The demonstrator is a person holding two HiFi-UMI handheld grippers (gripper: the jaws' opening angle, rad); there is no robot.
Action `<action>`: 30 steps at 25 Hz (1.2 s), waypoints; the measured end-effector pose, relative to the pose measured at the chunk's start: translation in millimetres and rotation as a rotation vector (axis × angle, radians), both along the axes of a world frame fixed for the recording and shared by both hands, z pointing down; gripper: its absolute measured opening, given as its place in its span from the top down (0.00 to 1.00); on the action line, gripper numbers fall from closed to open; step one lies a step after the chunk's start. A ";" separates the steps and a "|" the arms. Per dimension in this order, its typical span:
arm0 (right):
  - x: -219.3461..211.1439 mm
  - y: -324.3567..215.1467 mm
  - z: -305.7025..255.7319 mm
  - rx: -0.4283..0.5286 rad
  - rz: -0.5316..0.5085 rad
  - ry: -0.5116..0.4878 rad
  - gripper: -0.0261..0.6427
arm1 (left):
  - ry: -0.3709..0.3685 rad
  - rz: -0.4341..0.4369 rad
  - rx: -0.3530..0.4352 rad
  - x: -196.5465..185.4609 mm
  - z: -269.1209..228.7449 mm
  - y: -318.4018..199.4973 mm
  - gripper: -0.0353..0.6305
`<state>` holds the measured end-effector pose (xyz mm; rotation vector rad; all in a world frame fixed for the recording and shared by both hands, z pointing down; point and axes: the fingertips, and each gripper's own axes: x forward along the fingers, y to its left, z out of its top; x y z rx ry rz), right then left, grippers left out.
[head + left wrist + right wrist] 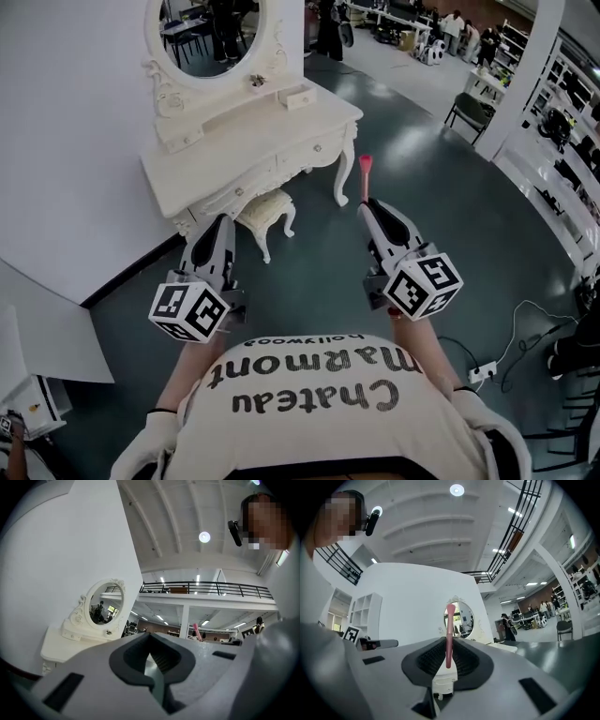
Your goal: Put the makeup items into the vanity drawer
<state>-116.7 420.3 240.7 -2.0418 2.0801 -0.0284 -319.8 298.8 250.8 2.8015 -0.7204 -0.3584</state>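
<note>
**Right tool (367,206) pinching a pink makeup stick (365,171)**

A dark glossy floor (309,272) is spreading ahead to a white stool (265,211) sitting partly under the white vanity desk (234,155), whose oval mirror (211,33) is backing onto the white wall (66,141). Both tools are pointing forward, well apart from the desk. The left tool (222,223) is pressed together on nothing.

A white wall (66,141) meets glossy dark floor (422,178), a black chair (469,111) beyond.
</note>
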 end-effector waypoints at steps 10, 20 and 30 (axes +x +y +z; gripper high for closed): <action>41.1 -16.1 23.0 -0.029 -0.025 -0.050 0.87 | -0.034 0.020 -0.047 40.8 22.2 -13.4 0.94; 80.9 -93.2 44.7 -0.066 -0.034 -0.077 0.87 | -0.046 0.003 -0.039 86.4 42.6 -90.9 0.94; 118.3 -209.6 43.2 -0.096 -0.059 -0.064 0.87 | -0.041 0.004 -0.051 131.3 33.9 -204.6 0.94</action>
